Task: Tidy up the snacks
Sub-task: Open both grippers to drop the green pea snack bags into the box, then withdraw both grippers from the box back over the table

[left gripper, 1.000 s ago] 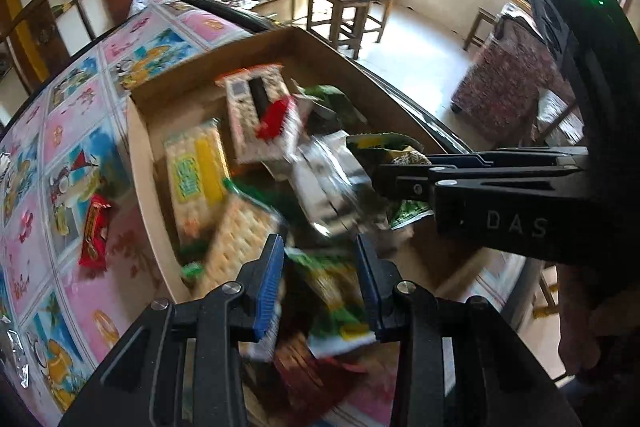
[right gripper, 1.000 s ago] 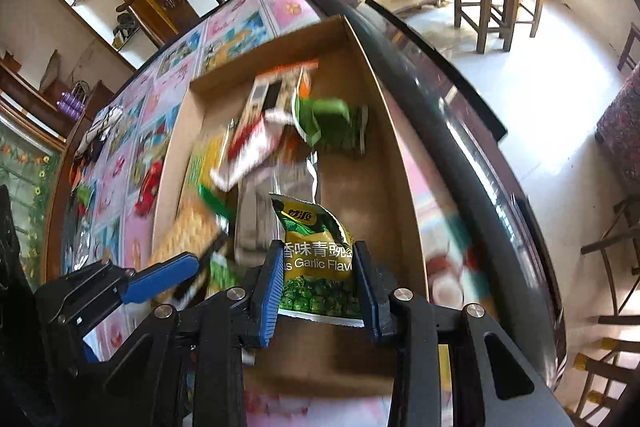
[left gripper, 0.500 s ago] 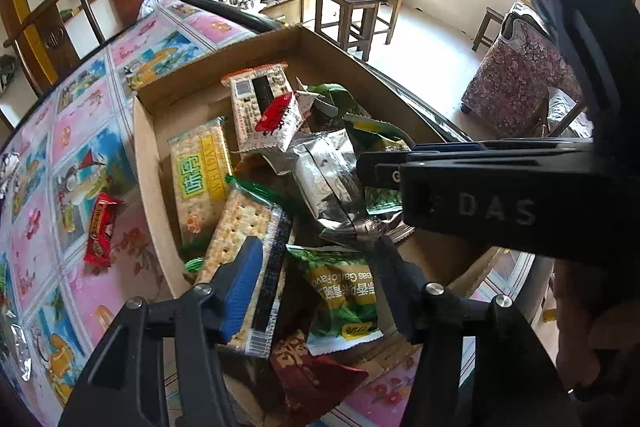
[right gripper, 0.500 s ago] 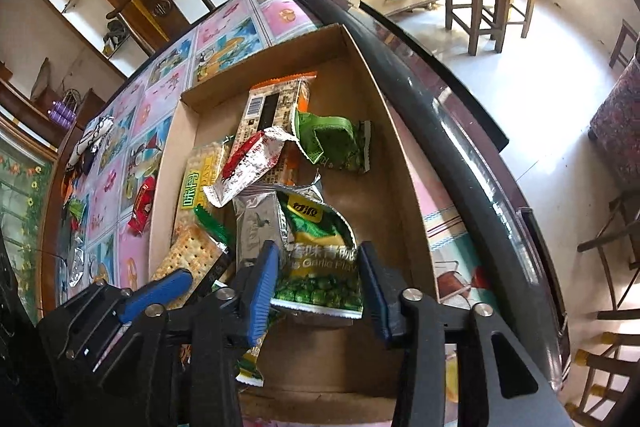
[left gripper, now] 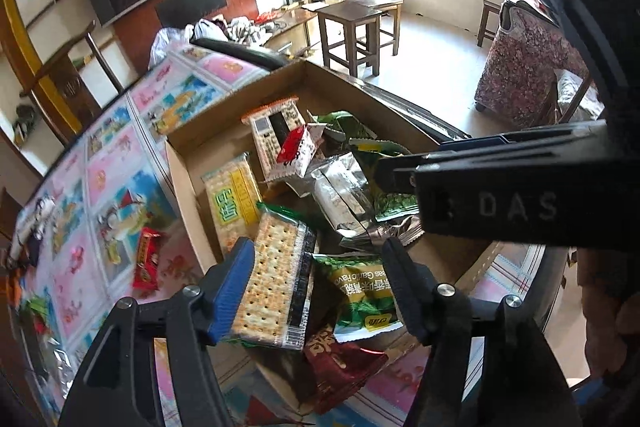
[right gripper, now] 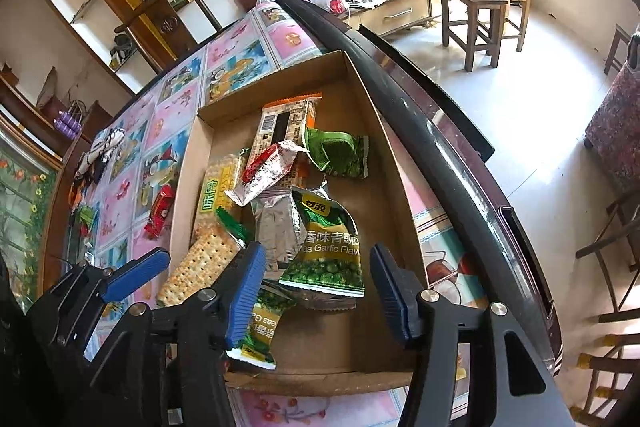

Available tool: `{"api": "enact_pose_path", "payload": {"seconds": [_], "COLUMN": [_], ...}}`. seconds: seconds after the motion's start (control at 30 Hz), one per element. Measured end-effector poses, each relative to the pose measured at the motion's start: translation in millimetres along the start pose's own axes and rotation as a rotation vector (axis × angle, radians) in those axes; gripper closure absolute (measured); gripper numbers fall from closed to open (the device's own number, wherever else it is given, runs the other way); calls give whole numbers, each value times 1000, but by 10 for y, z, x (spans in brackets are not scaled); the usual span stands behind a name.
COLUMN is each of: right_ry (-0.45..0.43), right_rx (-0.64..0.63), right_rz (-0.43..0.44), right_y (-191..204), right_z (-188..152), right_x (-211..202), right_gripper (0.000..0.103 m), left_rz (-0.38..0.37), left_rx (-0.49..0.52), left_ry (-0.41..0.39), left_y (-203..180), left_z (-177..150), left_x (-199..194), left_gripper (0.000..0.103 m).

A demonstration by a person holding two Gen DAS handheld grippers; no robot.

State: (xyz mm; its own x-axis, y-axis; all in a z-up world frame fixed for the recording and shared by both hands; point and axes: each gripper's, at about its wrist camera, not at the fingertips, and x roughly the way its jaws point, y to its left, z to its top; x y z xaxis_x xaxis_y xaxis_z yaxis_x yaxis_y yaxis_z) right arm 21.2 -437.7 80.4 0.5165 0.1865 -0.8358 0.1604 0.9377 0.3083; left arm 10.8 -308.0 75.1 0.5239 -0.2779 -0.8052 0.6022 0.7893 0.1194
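Note:
A shallow cardboard box [left gripper: 180, 179] [right gripper: 372, 219] on the table holds several snack packs. My left gripper [left gripper: 316, 283] hovers over the box's near end. Its jaws are opening, and no pad presses on the cracker pack [left gripper: 276, 291] or the green pea pack [left gripper: 360, 291] lying beneath them. My right gripper [right gripper: 320, 287] hangs beside it, jaws opening too. Below its gap a green garlic pea bag [right gripper: 328, 243] rests loose on other packs. Each gripper shows in the other's view: the right gripper [left gripper: 480, 187], the left gripper [right gripper: 136, 273].
A red snack pack [left gripper: 146, 263] [right gripper: 160, 209] lies on the patterned tablecloth left of the box. More wrappers sit at the table's far left [right gripper: 86, 219]. The dark table rim [right gripper: 440, 131] runs close along the box's right side. Wooden stools [right gripper: 480, 15] stand beyond.
Both grippers have widened their jaws and risen a little. The right let go of the green garlic pea bag; the left let go of a green pack. Both packs now lie in the box.

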Motion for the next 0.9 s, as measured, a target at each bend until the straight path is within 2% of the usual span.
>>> {"api": "enact_pose_path", "payload": {"seconds": [0.2, 0.4, 0.7, 0.9], "right_ry": [-19, -32, -30, -34], "right_rx": [29, 56, 38, 1], "right_rz": [16, 25, 40, 56], "right_y": [-18, -12, 173, 385], "right_z": [2, -7, -30, -30], "right_x": [-74, -129, -118, -114], "right_gripper": [45, 45, 43, 43], "left_rz": [27, 46, 74, 94], "left_rx": [48, 52, 16, -44], "left_ry": [-31, -45, -54, -66], "left_y": [-64, -42, 103, 314], "left_z": [-26, -61, -187, -289], "left_x": [-98, -162, -282, -402], "left_gripper": [37, 37, 37, 37]}}
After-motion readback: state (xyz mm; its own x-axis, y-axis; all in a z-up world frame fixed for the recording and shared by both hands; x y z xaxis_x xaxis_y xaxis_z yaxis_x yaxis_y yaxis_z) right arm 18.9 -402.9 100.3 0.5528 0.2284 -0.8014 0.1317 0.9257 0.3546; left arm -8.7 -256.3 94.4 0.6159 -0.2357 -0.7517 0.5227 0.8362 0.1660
